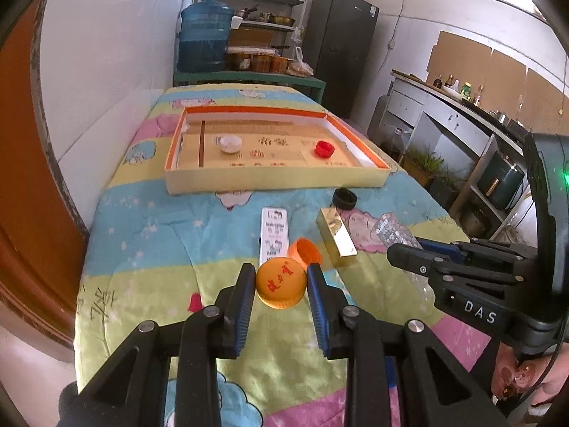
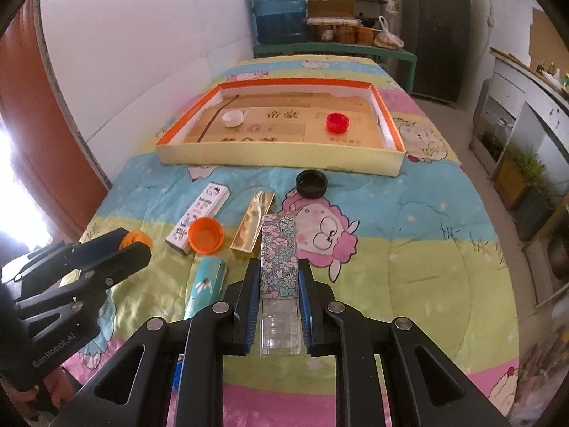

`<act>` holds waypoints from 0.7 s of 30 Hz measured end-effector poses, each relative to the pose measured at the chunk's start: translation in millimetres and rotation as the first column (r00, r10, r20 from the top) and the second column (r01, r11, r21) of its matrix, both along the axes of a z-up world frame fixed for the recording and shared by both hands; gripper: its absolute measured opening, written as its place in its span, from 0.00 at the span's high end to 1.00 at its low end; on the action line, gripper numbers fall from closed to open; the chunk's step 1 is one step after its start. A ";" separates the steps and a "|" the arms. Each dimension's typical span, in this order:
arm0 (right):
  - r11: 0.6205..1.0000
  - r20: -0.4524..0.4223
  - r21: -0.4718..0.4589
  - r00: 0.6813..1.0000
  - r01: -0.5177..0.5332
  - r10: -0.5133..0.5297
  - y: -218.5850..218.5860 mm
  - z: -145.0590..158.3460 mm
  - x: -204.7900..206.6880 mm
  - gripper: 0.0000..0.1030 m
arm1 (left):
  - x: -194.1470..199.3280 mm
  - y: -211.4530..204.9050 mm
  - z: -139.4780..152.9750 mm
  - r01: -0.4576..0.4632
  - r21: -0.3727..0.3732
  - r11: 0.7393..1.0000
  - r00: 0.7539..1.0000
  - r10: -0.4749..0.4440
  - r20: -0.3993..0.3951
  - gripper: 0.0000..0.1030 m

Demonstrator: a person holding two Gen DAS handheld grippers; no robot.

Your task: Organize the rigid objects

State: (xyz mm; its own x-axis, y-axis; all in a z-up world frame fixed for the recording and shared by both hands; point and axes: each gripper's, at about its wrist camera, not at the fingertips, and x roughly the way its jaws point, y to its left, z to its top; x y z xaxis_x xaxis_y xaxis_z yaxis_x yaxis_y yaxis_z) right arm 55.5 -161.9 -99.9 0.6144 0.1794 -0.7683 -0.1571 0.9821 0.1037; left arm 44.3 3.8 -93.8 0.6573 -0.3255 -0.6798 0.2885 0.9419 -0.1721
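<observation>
Both grippers were loaded, so the step in hand appeared to be the carry toward the shallow box point(image 2: 281, 162) at the far end of the table point(image 2: 426, 249), which was covered by a cartoon quilt. The left gripper point(image 1: 281, 284) had its jaws clenched on the large orange cap point(image 1: 281, 287); the cap sat printed side up, squarely between the blue pads, near their tips, apparently clear of the quilt. The right gripper point(image 2: 279, 299) had its jaws clenched on the floral case point(image 2: 279, 267); the case lay lengthwise along the jaws, its clear end toward the camera and its patterned end projecting well past the tips. The box already held a white cap point(image 2: 233, 119) at left and a red cap point(image 2: 337, 122) at right. Left on the quilt: open orange cap point(image 2: 206, 235), white printed box point(image 2: 199, 215), gold box point(image 2: 253, 226), teal case point(image 2: 208, 284), black cap point(image 2: 312, 184). Judgement: the next move called for carrying both loads forward over the near wall of the box, high enough to clear it, then releasing on bare floor. The long case likely needed the larger free span in the middle.
</observation>
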 end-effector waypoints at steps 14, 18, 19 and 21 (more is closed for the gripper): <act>1.000 0.042 -0.011 0.999 -0.012 0.012 -4.3 18.5 22.9 0.81 | 30.2 -4.5 23.0 -0.050 0.000 0.999 0.999 0.050 0.019 0.71; 1.000 0.063 -0.017 0.998 -0.016 0.017 -5.3 27.0 34.0 0.81 | 41.6 -5.6 29.2 -0.059 0.001 0.998 0.998 0.059 0.023 0.71; 1.000 0.066 -0.017 0.998 -0.017 0.018 -5.3 28.4 36.6 0.81 | 45.4 -6.2 30.9 -0.061 0.003 0.998 0.998 0.061 0.024 0.71; 1.000 0.071 -0.016 0.997 -0.017 0.018 -5.5 31.2 42.4 0.81 | 51.6 -6.3 33.0 -0.064 0.000 0.998 0.998 0.064 0.024 0.70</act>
State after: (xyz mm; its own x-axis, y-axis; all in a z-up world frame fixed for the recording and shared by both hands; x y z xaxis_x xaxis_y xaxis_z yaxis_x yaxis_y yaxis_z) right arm 97.9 -167.3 -68.7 0.6645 0.1794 -0.7255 -0.1808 0.9805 0.0768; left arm 95.9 -2.4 -60.9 0.6925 -0.2820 -0.6640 0.2318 0.9586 -0.1653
